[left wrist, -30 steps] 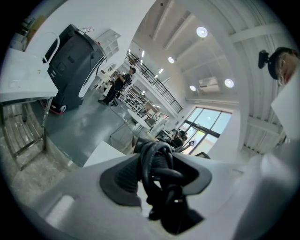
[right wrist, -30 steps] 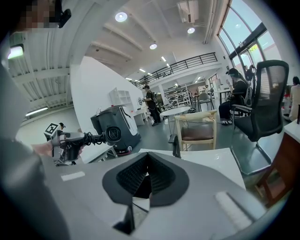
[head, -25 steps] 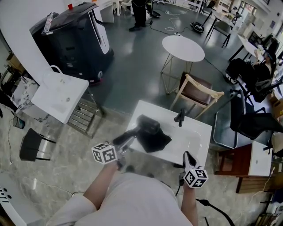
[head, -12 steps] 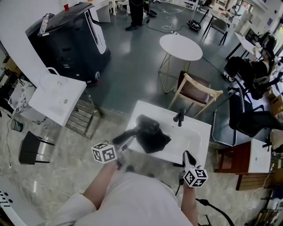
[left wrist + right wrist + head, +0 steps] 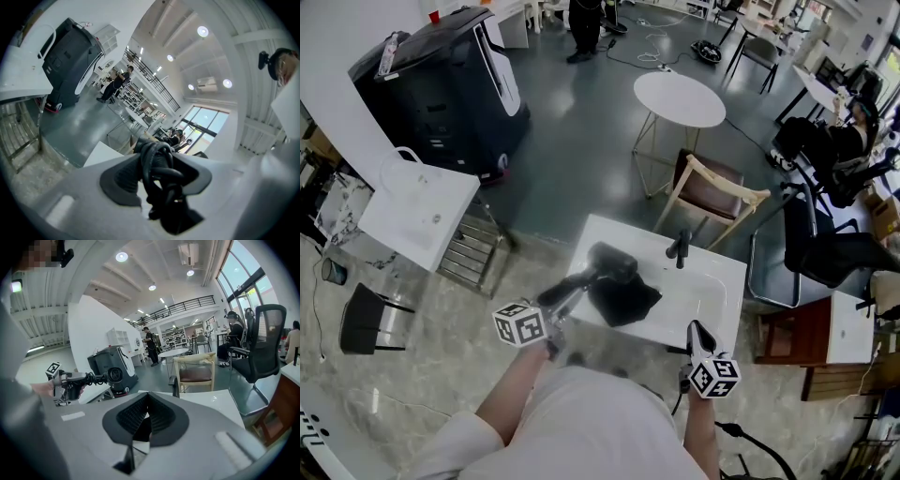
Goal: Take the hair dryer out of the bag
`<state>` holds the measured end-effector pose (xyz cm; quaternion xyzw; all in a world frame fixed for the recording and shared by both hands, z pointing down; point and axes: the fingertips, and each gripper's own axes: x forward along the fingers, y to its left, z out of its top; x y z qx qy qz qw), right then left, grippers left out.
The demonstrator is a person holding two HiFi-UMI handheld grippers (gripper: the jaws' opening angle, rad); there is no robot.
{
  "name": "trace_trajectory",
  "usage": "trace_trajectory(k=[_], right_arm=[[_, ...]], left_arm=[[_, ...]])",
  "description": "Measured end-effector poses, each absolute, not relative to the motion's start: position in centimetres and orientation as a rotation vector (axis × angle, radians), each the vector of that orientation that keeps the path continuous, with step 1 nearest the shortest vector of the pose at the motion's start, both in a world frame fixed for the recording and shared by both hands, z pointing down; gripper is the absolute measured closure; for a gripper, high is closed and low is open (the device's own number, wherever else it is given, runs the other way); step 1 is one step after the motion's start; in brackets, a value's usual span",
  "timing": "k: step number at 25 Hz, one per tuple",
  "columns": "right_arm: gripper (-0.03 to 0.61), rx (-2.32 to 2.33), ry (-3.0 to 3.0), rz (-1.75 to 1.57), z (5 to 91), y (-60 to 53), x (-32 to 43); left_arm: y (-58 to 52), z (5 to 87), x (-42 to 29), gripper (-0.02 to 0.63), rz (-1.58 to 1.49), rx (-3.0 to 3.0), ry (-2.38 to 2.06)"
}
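My left gripper (image 5: 562, 300) is shut on the handle of the black hair dryer (image 5: 605, 264), holding it over the left end of the white basin top (image 5: 712, 281). In the left gripper view the pads of the left gripper (image 5: 157, 159) clamp the hair dryer's cord-wrapped handle (image 5: 159, 176). The black bag (image 5: 628, 300) lies crumpled on the basin top just right of the dryer. The right gripper view shows the left gripper (image 5: 65, 383) with the dryer (image 5: 112, 376) pointing out level. My right gripper (image 5: 698, 339) hangs at the basin's near right edge, its pads (image 5: 133, 416) together on nothing.
A black faucet (image 5: 682, 248) stands at the basin's far side. Behind it are a wooden chair (image 5: 712, 192) and a round white table (image 5: 678, 98). A large black machine (image 5: 441, 84) and a second white basin (image 5: 417, 206) are at the left, an office chair (image 5: 825, 253) at the right.
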<state>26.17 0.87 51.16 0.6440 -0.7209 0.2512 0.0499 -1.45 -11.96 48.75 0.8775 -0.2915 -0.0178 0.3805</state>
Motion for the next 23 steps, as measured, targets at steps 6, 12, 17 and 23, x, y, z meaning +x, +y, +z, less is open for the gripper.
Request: trace_trajectory(k=[6,12,17,23], right_arm=[[0.574,1.959,-2.198,0.760,50.83,0.95,26.27],[0.574,1.952,-2.204,0.757,50.86,1.11,26.30],[0.574,1.944,-2.212,0.750,51.00,0.93,26.37],[0.574,1.940,-2.215,0.745,50.71,0.95,26.91]], left_arm=[[-11.84,48.19,-1.42,0.420,-0.053,2.242,-0.745],[-11.66,48.08,-1.49,0.420,-0.061,2.240,-0.752],[-11.72,48.20,-1.44,0.420,-0.065,2.240,-0.756],[-11.55,47.81,-1.03,0.420,-0.071,2.243,-0.758]])
